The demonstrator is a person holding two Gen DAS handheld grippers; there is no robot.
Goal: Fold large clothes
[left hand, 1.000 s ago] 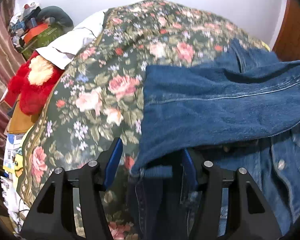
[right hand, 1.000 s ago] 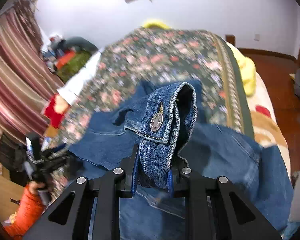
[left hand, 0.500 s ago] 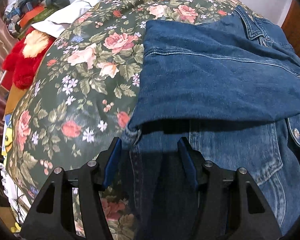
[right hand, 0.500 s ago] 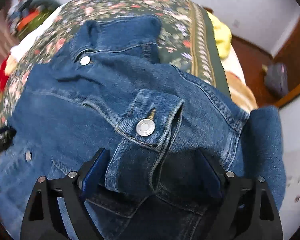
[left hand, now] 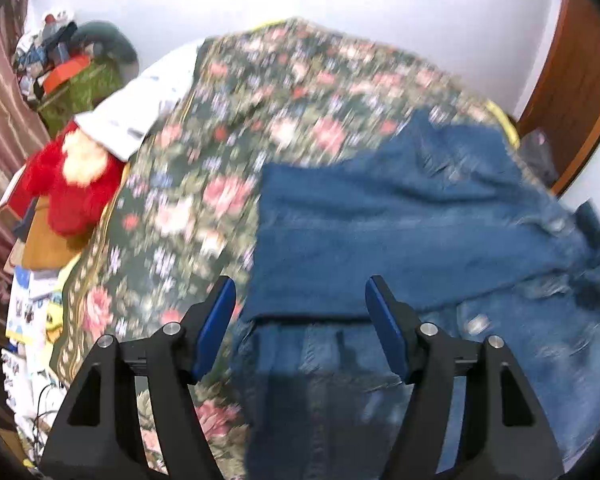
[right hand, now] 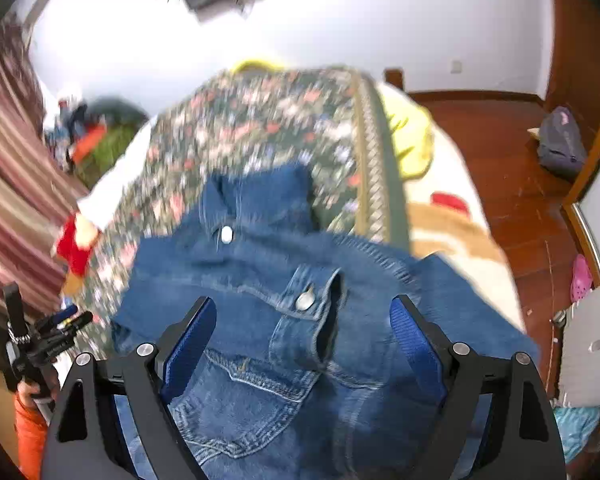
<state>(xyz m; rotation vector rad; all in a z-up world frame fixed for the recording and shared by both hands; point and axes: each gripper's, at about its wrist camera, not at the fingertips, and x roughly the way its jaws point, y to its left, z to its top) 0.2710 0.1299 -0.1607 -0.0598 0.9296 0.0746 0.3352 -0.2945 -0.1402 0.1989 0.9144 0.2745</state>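
One denim jacket (right hand: 260, 320) lies on the bed (left hand: 204, 168), over its flowered cover, with a sleeve laid across the body so its buttoned cuff (right hand: 312, 300) rests near the middle, which I judge is meant to narrow the jacket for the next fold. Both the left gripper (left hand: 300, 316) and the right gripper (right hand: 304, 340) hang just above the denim with jaws wide and nothing held. I count two grippers, one jacket, and one red plush toy (left hand: 72, 188) beside the bed.
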